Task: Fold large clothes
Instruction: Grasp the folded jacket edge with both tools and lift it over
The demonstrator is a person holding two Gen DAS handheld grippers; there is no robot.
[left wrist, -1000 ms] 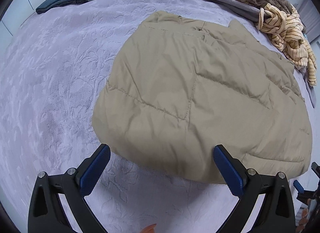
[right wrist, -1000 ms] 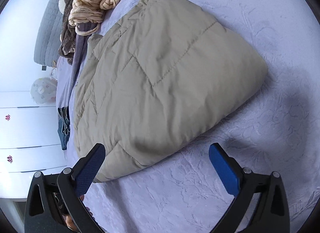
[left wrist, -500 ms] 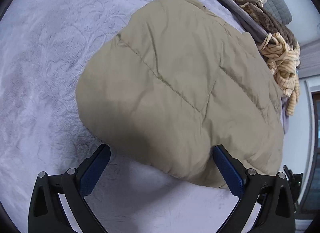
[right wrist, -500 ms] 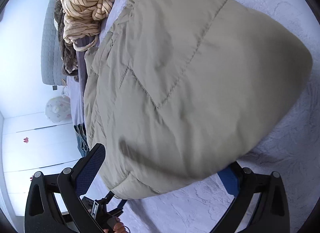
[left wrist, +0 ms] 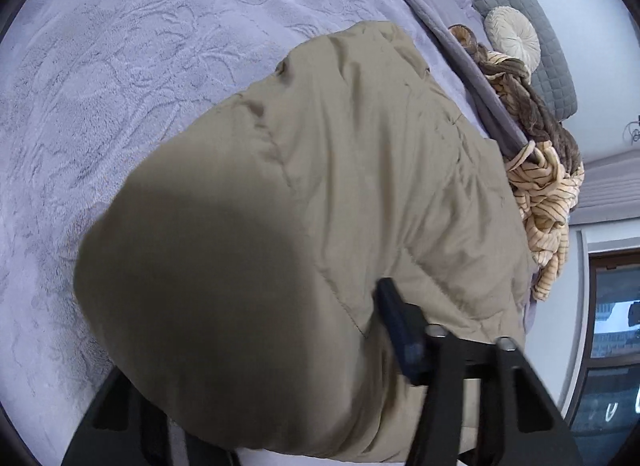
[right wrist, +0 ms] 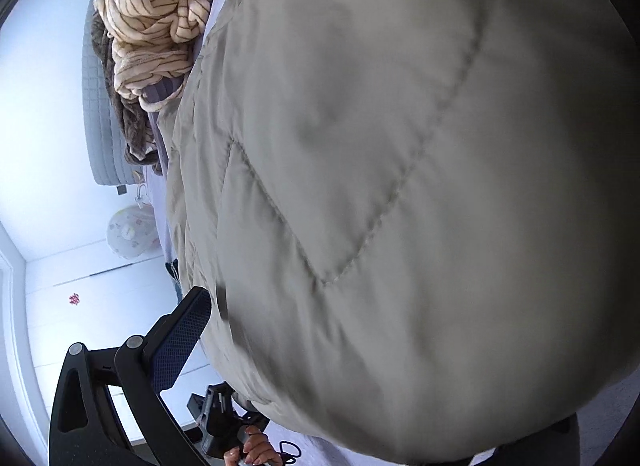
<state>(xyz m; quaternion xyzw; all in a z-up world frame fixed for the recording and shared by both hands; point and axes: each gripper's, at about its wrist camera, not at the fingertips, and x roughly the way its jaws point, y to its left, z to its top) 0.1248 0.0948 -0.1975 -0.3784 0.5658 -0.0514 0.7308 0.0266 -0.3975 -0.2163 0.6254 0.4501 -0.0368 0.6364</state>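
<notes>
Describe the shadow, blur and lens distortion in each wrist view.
Left wrist view: a dark shadow covers the near end of the beige padded jacket; the fisheye lens bends the purple bedspread. Right wrist view: the jacket fills the frame, softly blurred; the wall behind looks washed out.

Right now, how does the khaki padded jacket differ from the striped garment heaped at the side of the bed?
The khaki padded jacket is plain, puffy and quilted with stitched seams; the striped garment is cream with thin dark lines. The jacket lies spread as one broad folded mass, while the striped garment is crumpled in a heap. Both grippers have the jacket's near edge between their jaws; the striped garment is untouched. Both lie on the same lilac bedspread.
</notes>
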